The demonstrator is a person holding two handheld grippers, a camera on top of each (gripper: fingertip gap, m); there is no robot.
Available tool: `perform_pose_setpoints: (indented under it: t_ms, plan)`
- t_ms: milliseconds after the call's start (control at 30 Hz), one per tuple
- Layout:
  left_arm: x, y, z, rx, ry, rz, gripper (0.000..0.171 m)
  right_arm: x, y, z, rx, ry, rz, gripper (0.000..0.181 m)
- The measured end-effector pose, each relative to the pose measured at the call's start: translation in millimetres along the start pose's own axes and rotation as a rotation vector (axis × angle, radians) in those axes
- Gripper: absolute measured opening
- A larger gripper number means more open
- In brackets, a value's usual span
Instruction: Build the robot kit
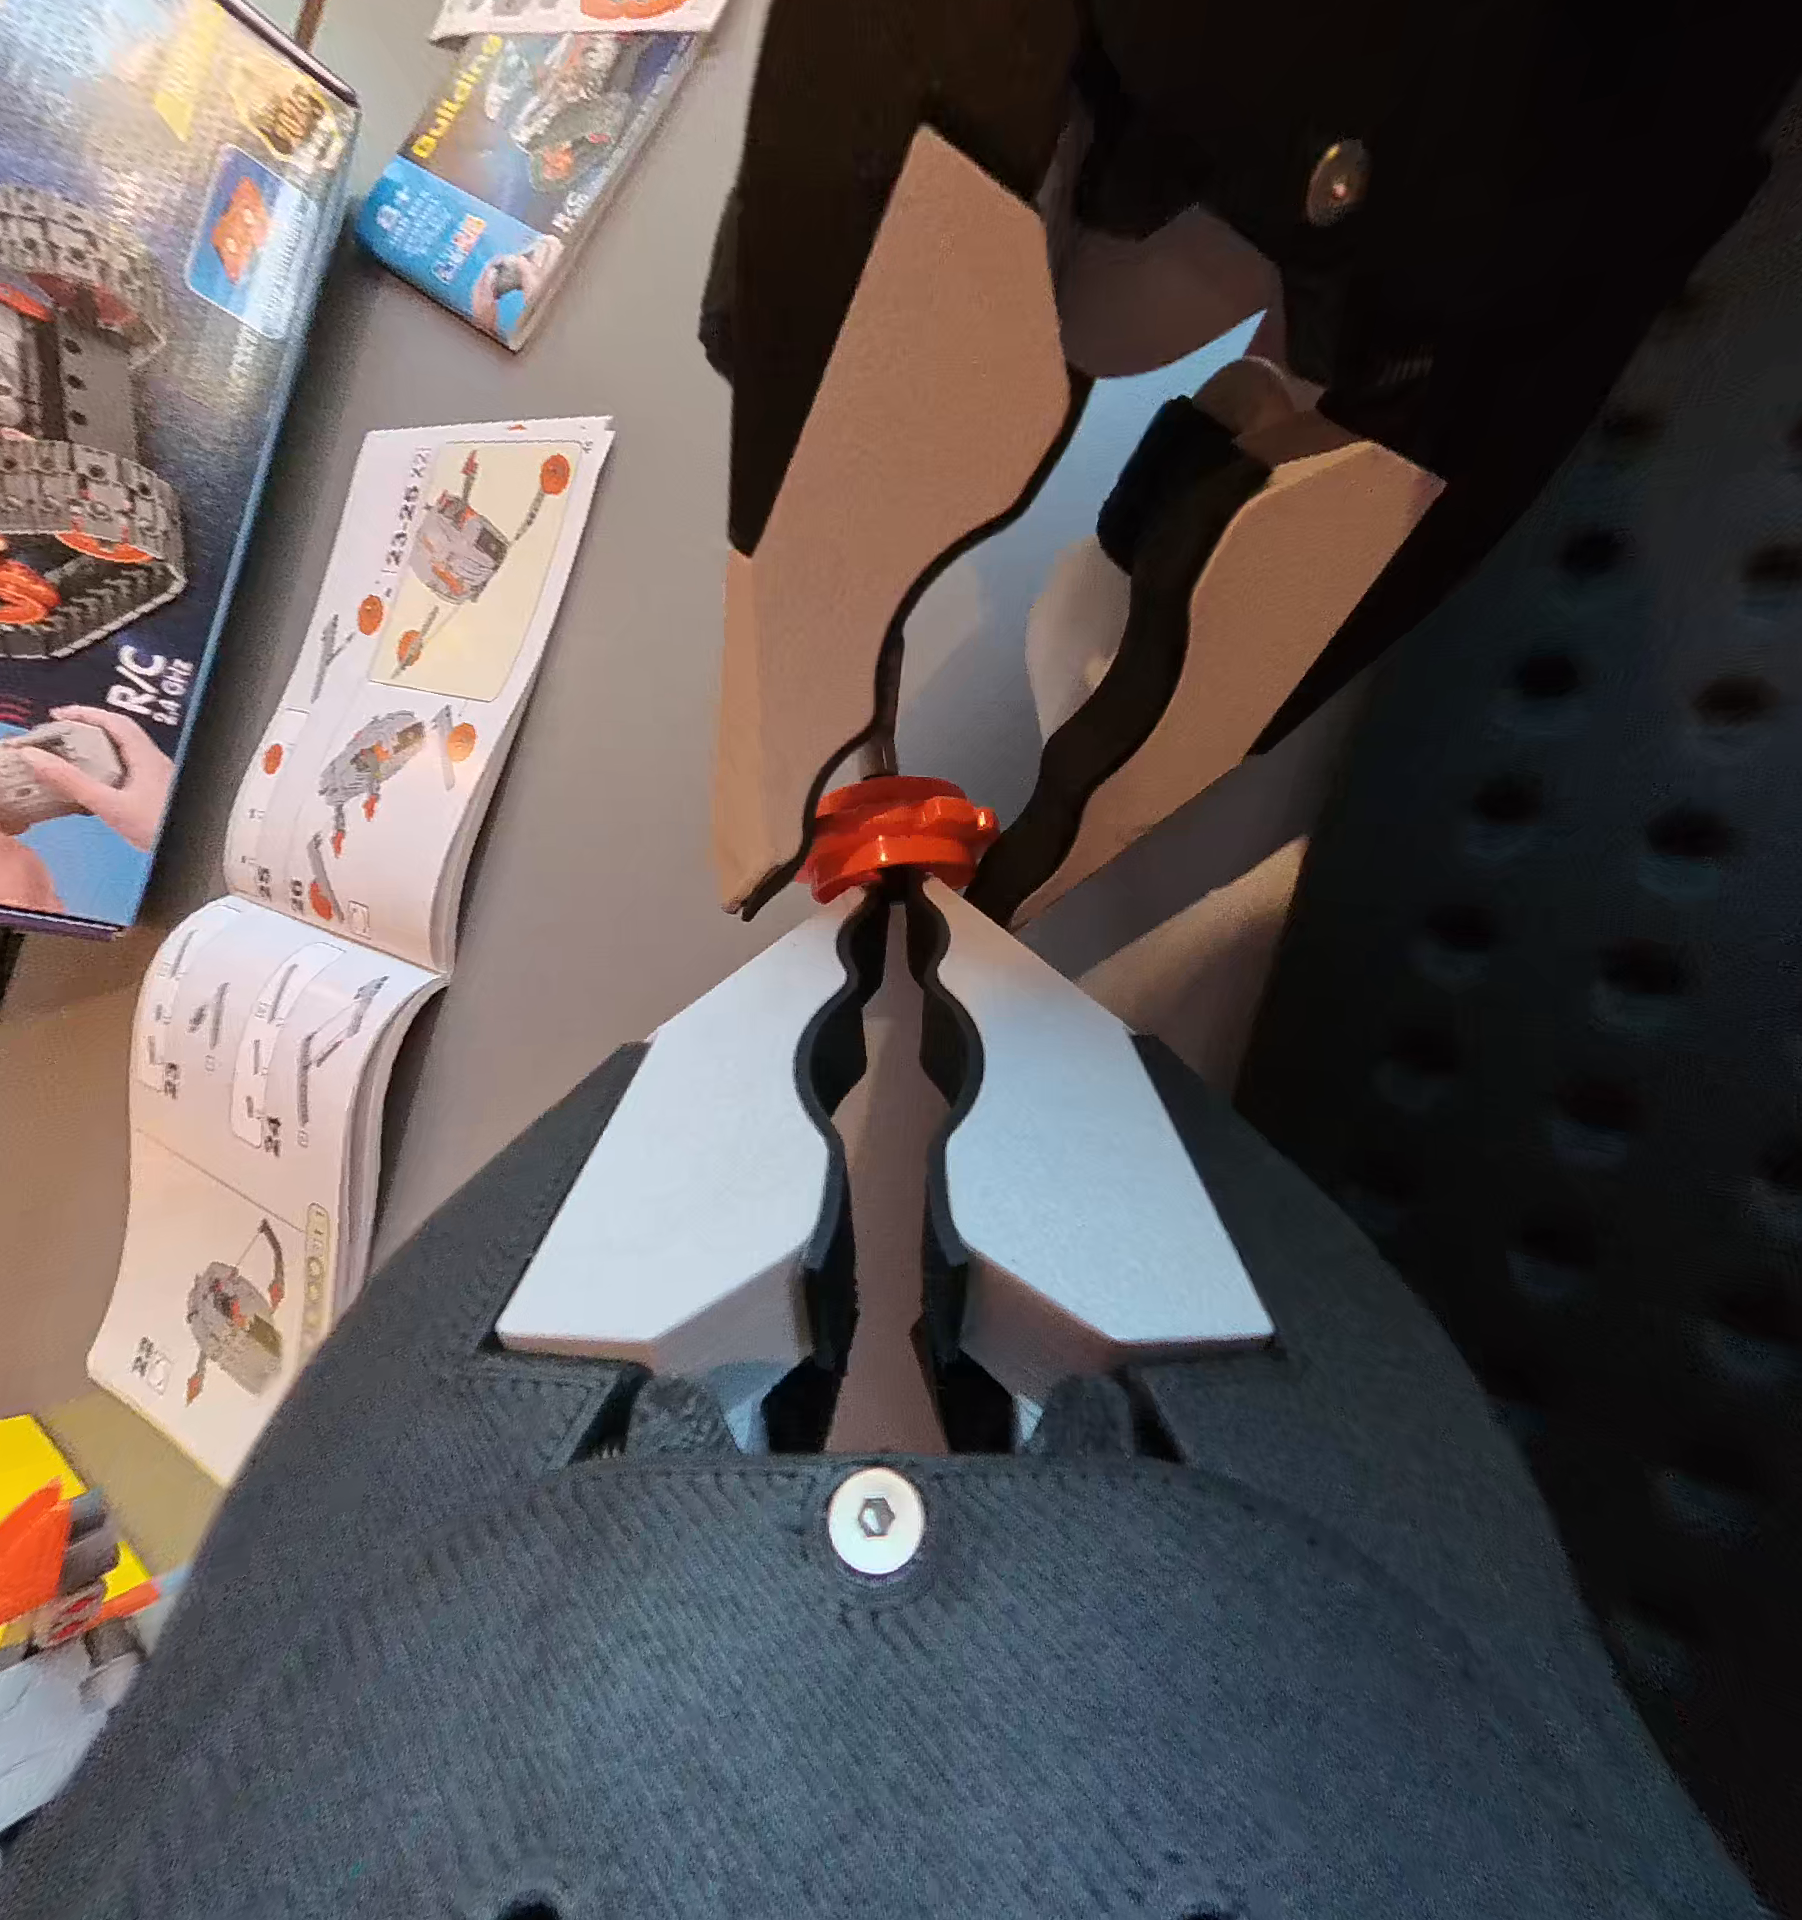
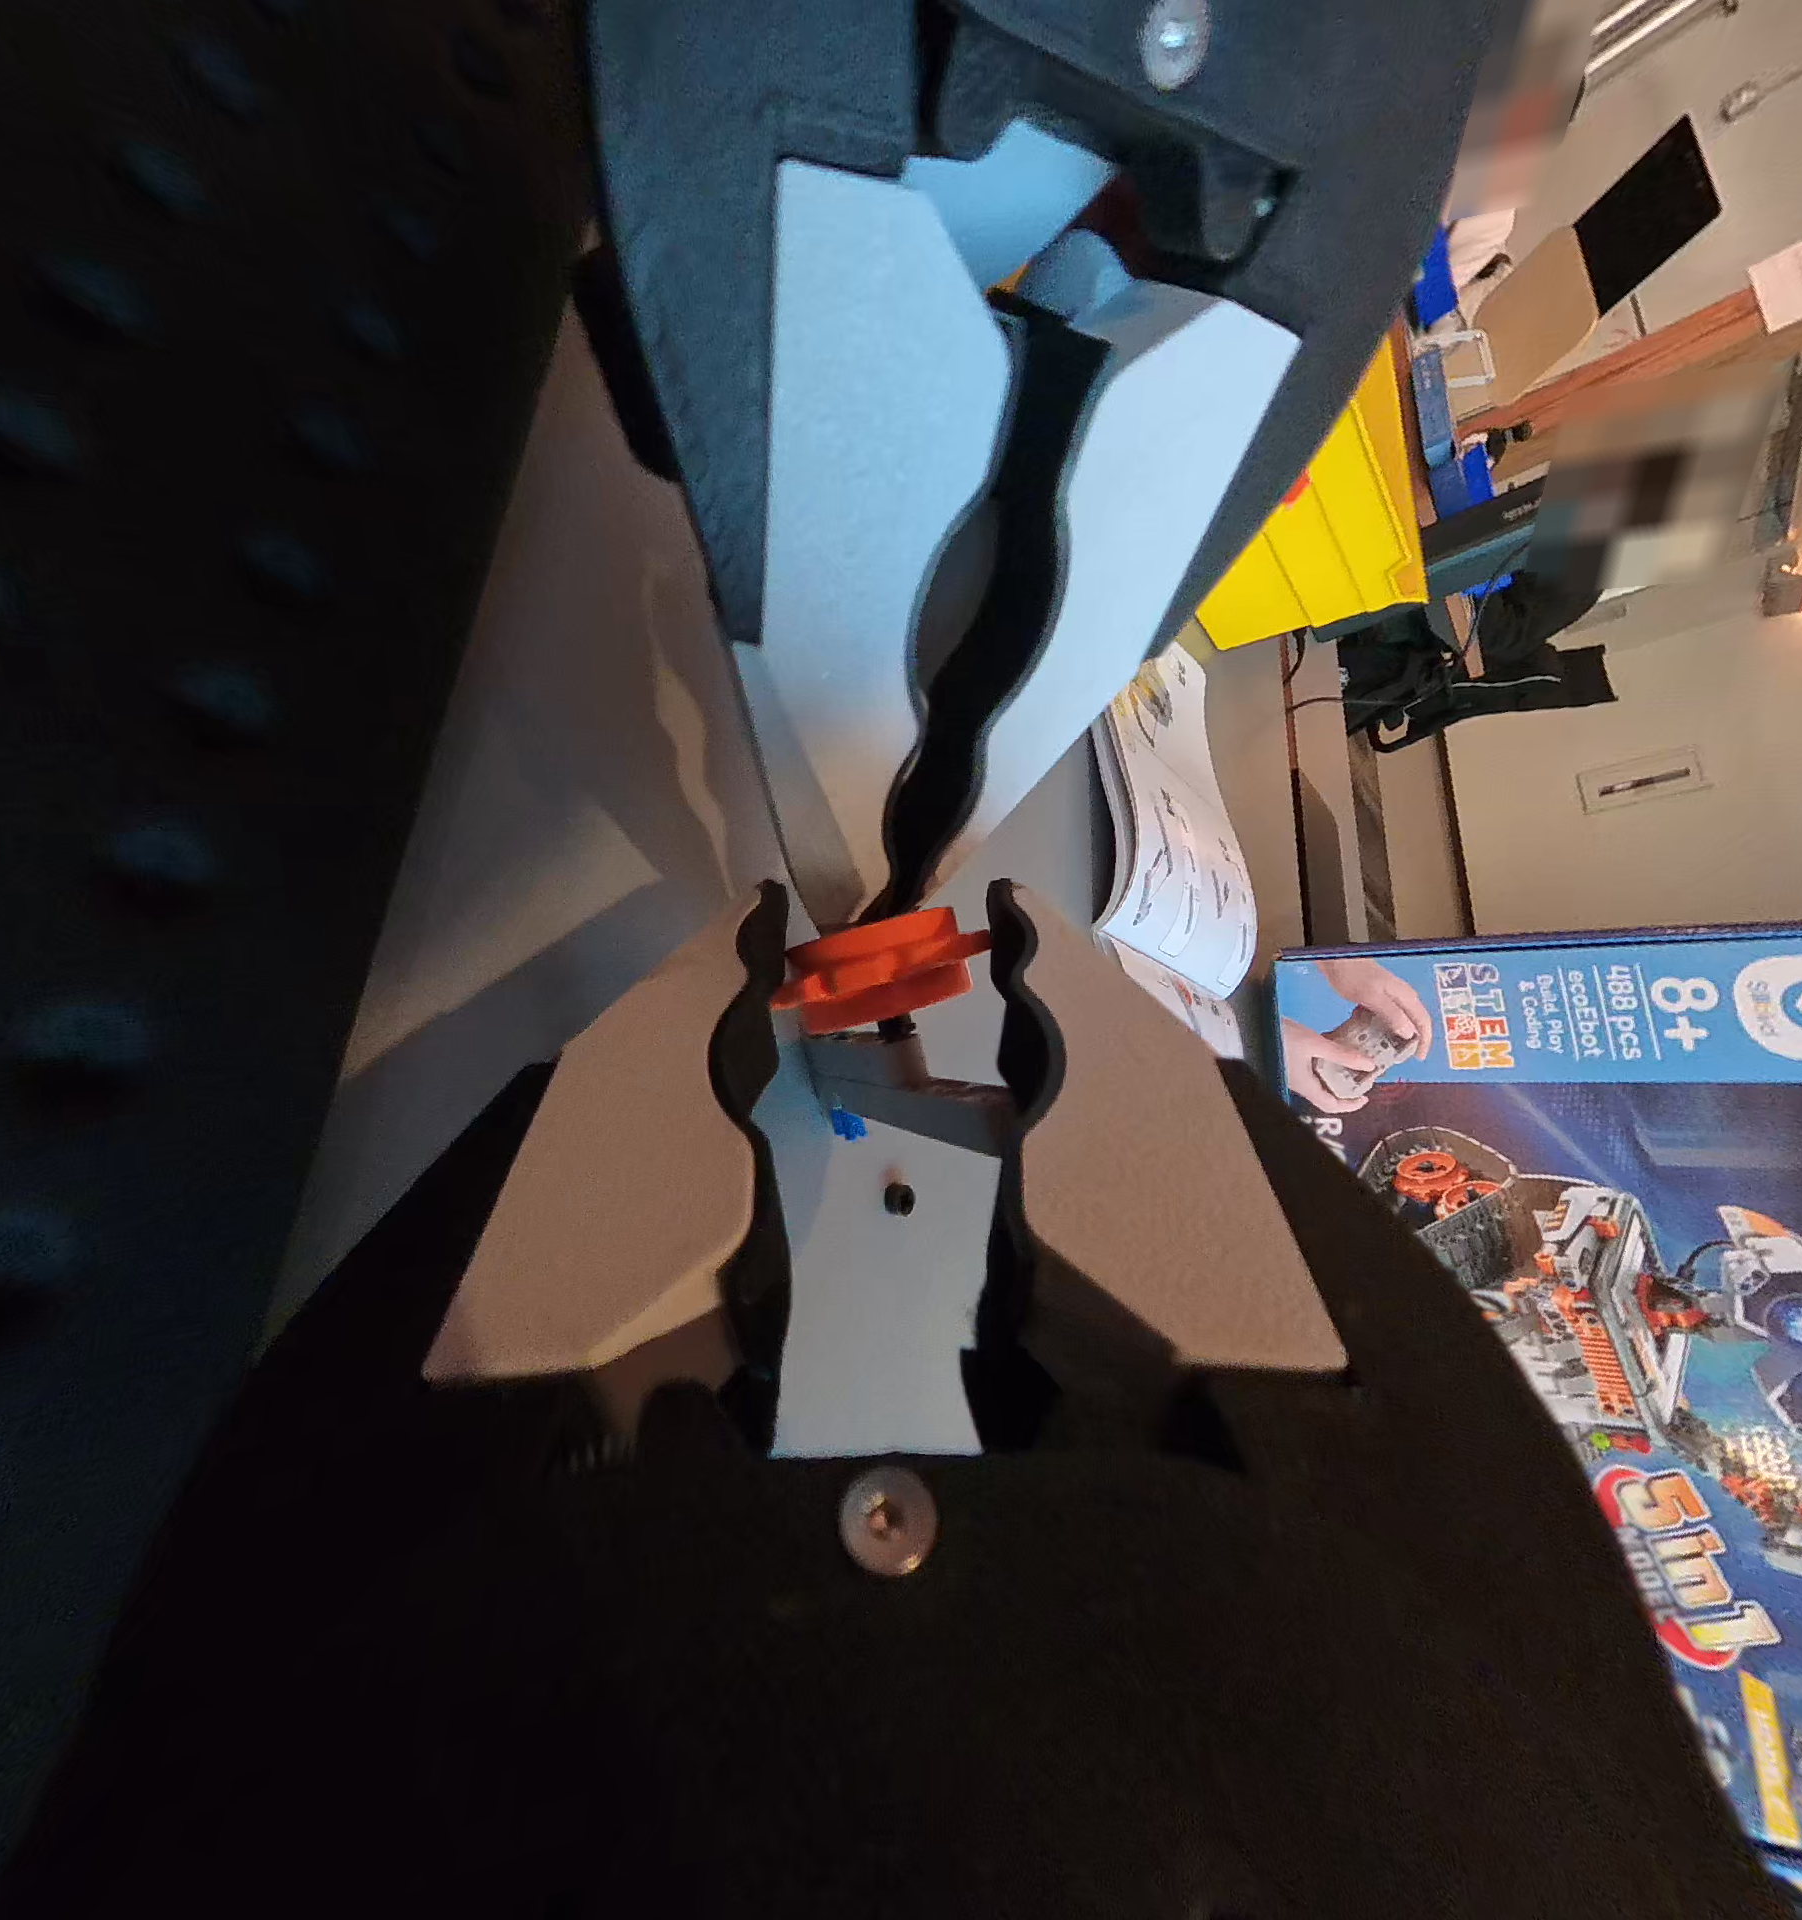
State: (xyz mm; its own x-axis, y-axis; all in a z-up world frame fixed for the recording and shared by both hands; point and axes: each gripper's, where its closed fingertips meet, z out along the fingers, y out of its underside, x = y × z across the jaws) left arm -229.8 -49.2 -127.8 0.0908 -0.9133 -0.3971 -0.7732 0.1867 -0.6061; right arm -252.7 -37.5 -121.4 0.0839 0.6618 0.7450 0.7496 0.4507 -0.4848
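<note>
Orange wheel (image 1: pixel 899 836) sits pinched in the right gripper (image 2: pixel 886 971), tip-to-tip with the left gripper (image 1: pixel 892 909), narrowed on its axle. Only the right view shows the grey beam (image 2: pixel 912 1101).

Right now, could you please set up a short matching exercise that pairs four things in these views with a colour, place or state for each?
Things
1. wheel piece
2. instruction booklet
3. large toy box
4. storage bin

Descriptions
A. yellow, on the far side of the table
B. lying open on the grey table
C. orange, between the tips of the left gripper and the right gripper
D. blue, with a tracked vehicle pictured on it

Pairs: 1-C, 2-B, 3-D, 4-A
</note>
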Motion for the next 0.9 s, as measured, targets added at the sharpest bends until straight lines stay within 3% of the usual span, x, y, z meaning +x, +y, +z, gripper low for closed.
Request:
perform_pose_setpoints:
  t_ms: [200, 433, 900]
  plan:
    - [-1.1, 4.2, -1.6, -0.04, 0.049, 0.002, 0.001, 0.0, 0.3, 5.5, -0.026, -0.019, -0.061, 0.039]
    - [4.1, 7.4, -0.4, -0.09, 0.142, 0.004, 0.001, -6.1, 2.6, 6.0, -0.009, -0.09, 0.019, 0.038]
    - [-0.1, 2.4, -5.6, -0.074, 0.136, -0.02, 0.001, 0.9, -0.4, 2.5, 0.037, -0.09, 0.072, 0.039]
